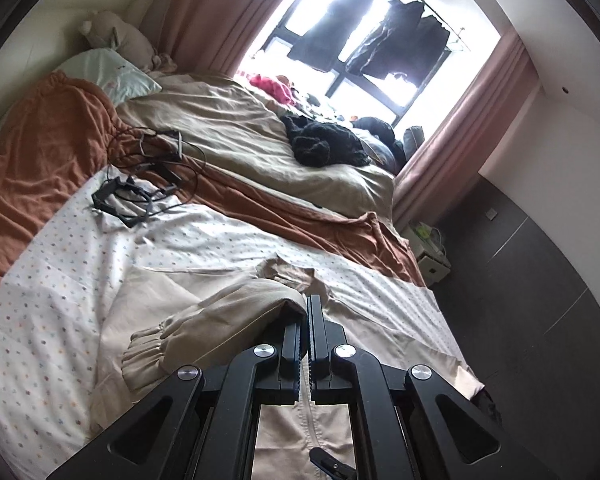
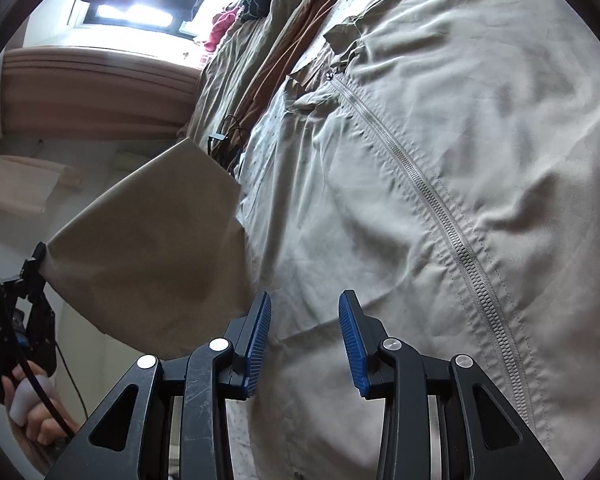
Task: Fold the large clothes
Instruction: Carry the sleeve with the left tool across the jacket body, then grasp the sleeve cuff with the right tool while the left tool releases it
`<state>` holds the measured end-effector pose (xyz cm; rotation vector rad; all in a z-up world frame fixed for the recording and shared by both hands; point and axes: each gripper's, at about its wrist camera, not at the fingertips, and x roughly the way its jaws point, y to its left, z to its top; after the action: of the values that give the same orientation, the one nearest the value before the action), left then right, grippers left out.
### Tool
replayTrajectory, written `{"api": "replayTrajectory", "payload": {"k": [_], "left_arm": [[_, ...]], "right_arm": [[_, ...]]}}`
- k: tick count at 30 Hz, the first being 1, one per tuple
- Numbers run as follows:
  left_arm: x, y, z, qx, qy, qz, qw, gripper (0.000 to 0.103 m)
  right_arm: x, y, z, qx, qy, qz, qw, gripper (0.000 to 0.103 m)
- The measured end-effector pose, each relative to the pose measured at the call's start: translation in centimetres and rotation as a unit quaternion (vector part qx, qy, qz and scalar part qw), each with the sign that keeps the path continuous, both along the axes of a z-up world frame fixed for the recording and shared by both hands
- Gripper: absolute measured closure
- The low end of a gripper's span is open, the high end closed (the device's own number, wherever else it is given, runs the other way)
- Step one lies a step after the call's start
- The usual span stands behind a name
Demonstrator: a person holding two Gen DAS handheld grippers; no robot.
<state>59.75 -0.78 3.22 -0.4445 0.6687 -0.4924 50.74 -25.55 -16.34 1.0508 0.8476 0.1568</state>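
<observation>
A beige zip-front jacket lies spread on a dotted white sheet on the bed; the left gripper is clenched on its lifted sleeve, while the right gripper hangs released above the jacket's front.

Beige zip-front jacket face up on the bed, zipper closed, one sleeve lifted.

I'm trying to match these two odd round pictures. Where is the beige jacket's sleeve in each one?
Left wrist view: the sleeve lies at lower centre, folded over the beige jacket, its fabric pinched in the shut left claw.
Right wrist view: the sleeve hangs at left, lifted off the bed.
Shared landmark: the bright window with dark clothes hanging.
</observation>
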Motion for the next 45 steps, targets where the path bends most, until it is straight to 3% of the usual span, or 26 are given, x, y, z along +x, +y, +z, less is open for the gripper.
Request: {"api": "replayTrajectory", "payload": {"k": [4, 5, 6, 7, 8, 9, 11, 14, 19, 23, 28, 30, 34, 39, 42, 45], "left_arm": [[1.1, -2.5, -3.0, 0.0, 0.055, -0.038, 0.9977, 0.098], [1.4, -3.0, -4.0, -0.006, 0.079, -0.051, 0.9956, 0.088], [1.6, -3.2, -5.1, -0.016, 0.101, -0.06, 0.993, 0.068], [1.5, -3.2, -6.2, -0.035, 0.12, -0.069, 0.9897, 0.055], [1.1, -3.1, -7.1, -0.055, 0.133, -0.074, 0.9869, 0.031], [0.6, -2.9, -8.0, -0.072, 0.144, -0.075, 0.9841, 0.018], [-0.7, -2.2, -9.2, -0.103, 0.155, -0.075, 0.9797, 0.013], [-2.6, -1.0, -9.5, -0.116, 0.151, -0.077, 0.9787, 0.013], [-6.7, 3.2, -9.0, -0.124, 0.135, 0.01, 0.983, 0.008], [-9.7, 6.8, -8.9, -0.11, 0.112, 0.105, 0.9819, 0.008], [-11.3, 10.5, -10.1, -0.08, 0.091, 0.168, 0.9784, 0.009], [-11.4, 11.9, -11.1, -0.074, 0.094, 0.189, 0.9747, 0.016], [-11.0, 13.6, -13.3, -0.082, 0.108, 0.192, 0.972, 0.024], [-10.6, 14.1, -14.9, -0.06, 0.121, 0.199, 0.9707, 0.037], [-10.2, 14.6, -15.8, -0.062, 0.132, 0.203, 0.9683, 0.038], [-9.9, 14.3, -16.5, -0.058, 0.141, 0.205, 0.9667, 0.038]], "right_arm": [[0.4, 0.1, -0.8, 0.009, 0.015, 0.009, 1.0, 0.067], [0.5, 0.1, -1.0, 0.015, 0.021, 0.008, 1.0, 0.067], [0.4, 0.0, -1.2, 0.022, 0.024, 0.006, 0.999, 0.067], [0.4, -0.1, -1.3, 0.029, 0.026, 0.003, 0.999, 0.064], [0.3, -0.2, -1.4, 0.033, 0.029, 0.001, 0.999, 0.056], [0.1, -0.3, -1.4, 0.035, 0.03, -0.003, 0.999, 0.051], [-0.4, -0.4, -1.1, 0.032, 0.028, -0.013, 0.999, 0.04], [-0.9, -0.2, -0.5, 0.024, 0.017, -0.014, 0.999, 0.04], [-1.0, 1.0, 0.0, -0.002, 0.006, 0.001, 1.0, 0.04], [-0.4, 3.5, 0.7, -0.053, -0.001, 0.029, 0.998, 0.04], [1.2, 8.4, 2.5, -0.12, -0.039, 0.092, 0.988, 0.04], [1.6, 10.3, 2.3, -0.157, -0.04, 0.107, 0.981, 0.04], [2.9, 13.0, 0.3, -0.178, -0.021, 0.139, 0.974, 0.04], [4.3, 14.2, -1.6, -0.221, 0.016, 0.138, 0.965, 0.04], [4.8, 14.2, -2.6, -0.216, 0.034, 0.145, 0.965, 0.04], [5.0, 15.2, -2.9, -0.244, 0.042, 0.162, 0.955, 0.04]]}}
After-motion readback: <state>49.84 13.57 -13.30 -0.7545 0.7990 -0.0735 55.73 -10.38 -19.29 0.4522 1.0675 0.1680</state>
